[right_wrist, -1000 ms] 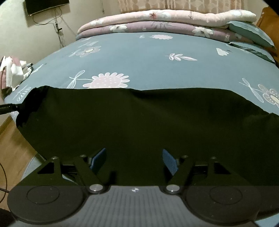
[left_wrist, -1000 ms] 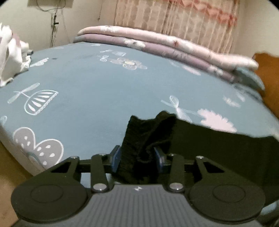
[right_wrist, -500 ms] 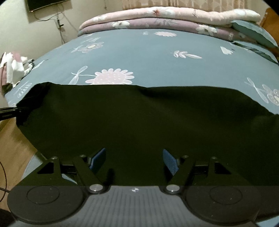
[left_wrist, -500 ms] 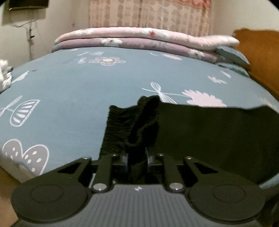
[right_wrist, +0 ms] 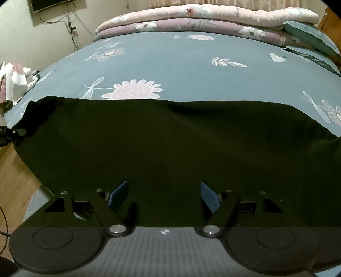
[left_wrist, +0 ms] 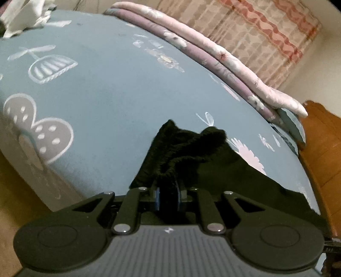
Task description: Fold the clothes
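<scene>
A black garment [right_wrist: 170, 138] lies spread across the near part of the blue patterned bed sheet [right_wrist: 170, 55]. Its bunched ribbed edge [left_wrist: 187, 147] sticks up between the blue pads of my left gripper [left_wrist: 168, 192]. The pads pinch it, though the jaws are opening slightly. In the right wrist view a tip of the left gripper [right_wrist: 18, 132] shows at the garment's left corner. My right gripper [right_wrist: 164, 191] hovers over the garment's near edge. Its jaws are wide and opening a little, with cloth below but nothing pressed between the pads.
Folded pink and purple quilts [right_wrist: 202, 19] and a pillow [right_wrist: 309, 36] lie along the far side of the bed. A pile of white clothes [right_wrist: 15, 83] sits at the left corner. A wooden headboard [left_wrist: 319, 138] stands at the right, and floor [left_wrist: 12, 191] lies below the bed's left edge.
My left gripper closed on the garment's ribbed edge, then rolled and sank with it. The right gripper kept its place, its jaws slightly wider.
</scene>
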A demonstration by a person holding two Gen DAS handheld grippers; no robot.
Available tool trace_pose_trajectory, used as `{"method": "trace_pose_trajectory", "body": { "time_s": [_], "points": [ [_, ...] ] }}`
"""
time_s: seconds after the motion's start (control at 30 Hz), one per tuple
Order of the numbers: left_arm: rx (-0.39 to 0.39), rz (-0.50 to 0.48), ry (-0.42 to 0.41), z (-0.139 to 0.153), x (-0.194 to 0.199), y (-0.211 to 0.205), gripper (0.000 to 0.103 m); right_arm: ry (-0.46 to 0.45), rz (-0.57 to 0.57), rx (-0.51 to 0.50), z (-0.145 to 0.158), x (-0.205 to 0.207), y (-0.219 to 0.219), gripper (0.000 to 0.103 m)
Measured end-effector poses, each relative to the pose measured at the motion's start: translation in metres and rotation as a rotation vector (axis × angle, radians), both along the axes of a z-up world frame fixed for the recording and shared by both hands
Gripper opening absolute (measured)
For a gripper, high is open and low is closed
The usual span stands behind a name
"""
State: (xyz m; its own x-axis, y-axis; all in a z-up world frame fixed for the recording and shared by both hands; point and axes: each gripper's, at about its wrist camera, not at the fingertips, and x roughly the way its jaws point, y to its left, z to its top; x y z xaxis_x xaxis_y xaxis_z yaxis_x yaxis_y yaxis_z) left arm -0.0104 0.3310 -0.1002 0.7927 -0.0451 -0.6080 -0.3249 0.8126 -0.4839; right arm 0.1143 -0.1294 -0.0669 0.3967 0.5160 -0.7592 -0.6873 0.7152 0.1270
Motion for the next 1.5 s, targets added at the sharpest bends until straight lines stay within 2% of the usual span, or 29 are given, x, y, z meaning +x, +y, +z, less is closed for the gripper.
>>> {"method": "trace_pose_trajectory", "body": {
  "time_s": [0.07,0.13,0.23,0.3,0.37,0.47,0.53,0.6,0.77,0.87,0.93,1.03,1.1,1.2,1.27,1.33,1.43,1.5],
  "points": [
    [0.07,0.0,-0.001,0.009,0.003,-0.004,0.02,-0.002,0.002,0.003,0.001,0.0,0.0,0.079],
    [0.153,0.003,0.016,0.019,0.006,-0.008,0.035,-0.004,0.004,0.006,0.002,-0.001,0.0,0.079],
    [0.335,0.004,0.034,0.04,0.004,-0.016,0.042,-0.008,0.006,0.01,0.003,-0.002,0.0,0.08],
    [0.42,-0.022,0.011,0.056,0.003,-0.024,0.045,-0.013,0.005,0.008,0.003,0.0,0.0,0.08],
    [0.442,-0.114,-0.022,0.066,0.009,-0.033,0.05,-0.009,0.004,0.012,0.002,0.002,0.002,0.08],
    [0.383,-0.285,-0.082,0.07,0.029,-0.053,0.054,-0.005,0.002,0.011,0.0,0.004,0.006,0.08],
    [0.347,-0.349,-0.092,0.065,0.047,-0.062,0.058,-0.002,0.007,0.013,-0.001,0.004,0.009,0.08],
    [0.347,-0.338,-0.069,0.054,0.066,-0.063,0.058,-0.003,0.006,0.008,-0.002,0.004,0.009,0.08],
    [0.304,-0.209,0.013,0.022,0.087,-0.027,0.057,-0.006,-0.022,0.003,-0.005,0.01,0.002,0.081],
    [0.229,-0.2,-0.007,0.008,0.08,-0.012,0.057,-0.004,-0.049,0.002,-0.009,0.016,-0.004,0.085],
    [0.23,-0.206,-0.013,0.007,0.076,-0.012,0.057,0.0,-0.072,-0.01,-0.016,0.019,-0.007,0.089],
    [0.286,-0.216,0.009,0.018,0.071,-0.024,0.056,-0.008,-0.07,0.007,-0.023,0.019,-0.01,0.103],
    [0.329,-0.227,0.021,0.027,0.068,-0.034,0.057,-0.027,-0.07,-0.007,-0.027,0.017,-0.008,0.103],
    [0.347,-0.33,-0.032,0.039,0.062,-0.059,0.063,-0.075,-0.058,-0.029,-0.032,0.013,-0.003,0.103],
    [0.351,-0.376,-0.029,0.036,0.061,-0.071,0.064,-0.11,-0.051,-0.033,-0.036,0.009,-0.002,0.103],
    [0.348,-0.375,0.017,0.025,0.064,-0.076,0.064,-0.144,-0.038,-0.041,-0.038,0.004,-0.003,0.103],
    [0.297,-0.332,0.097,0.005,0.061,-0.069,0.064,-0.168,-0.021,-0.046,-0.04,0.0,-0.006,0.103],
    [0.305,-0.326,0.088,0.001,0.05,-0.068,0.064,-0.166,-0.008,-0.049,-0.039,-0.002,-0.01,0.103]
  ]
}}
